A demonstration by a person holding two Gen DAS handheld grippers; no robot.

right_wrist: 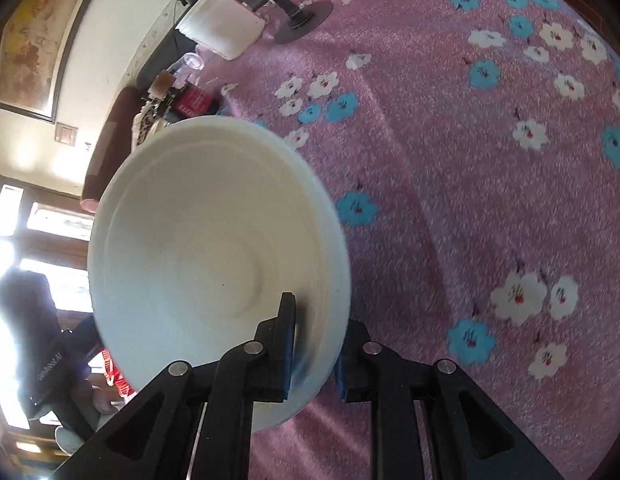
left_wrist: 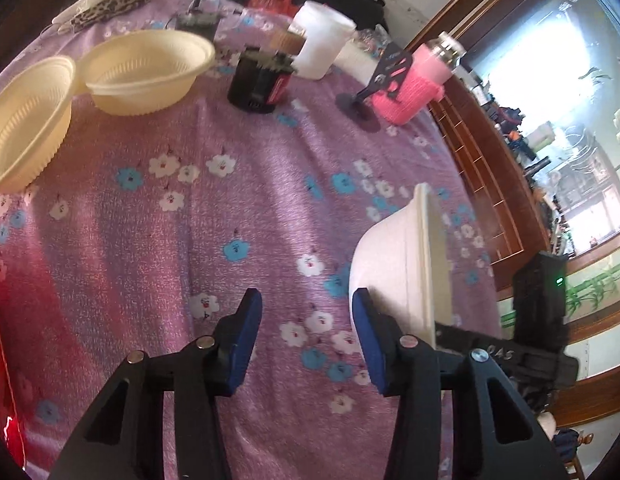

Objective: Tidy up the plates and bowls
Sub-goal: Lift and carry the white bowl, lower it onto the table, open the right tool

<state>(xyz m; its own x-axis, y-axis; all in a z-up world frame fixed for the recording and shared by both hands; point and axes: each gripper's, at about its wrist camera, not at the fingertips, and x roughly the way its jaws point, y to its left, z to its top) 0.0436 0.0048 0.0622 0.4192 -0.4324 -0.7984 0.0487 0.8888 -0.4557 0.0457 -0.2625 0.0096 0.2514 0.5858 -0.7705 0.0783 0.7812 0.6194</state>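
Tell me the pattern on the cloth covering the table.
The cloth is purple-pink with white and blue flowers, clearest in the right wrist view.

Left hand-held gripper: jaws parted, nothing between the pads, angled downward. Right hand-held gripper: jaws narrow, straddling the white bowl rim, angled downward.

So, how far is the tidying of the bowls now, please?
Done: two cream bowls sit side by side, rims touching, at the far side of the purple cloth, not nested. In hand: the right gripper has a white bowl by its rim, tilted on edge above the cloth. The left gripper is open and empty. Left: set the white bowl down or stack it with the others.
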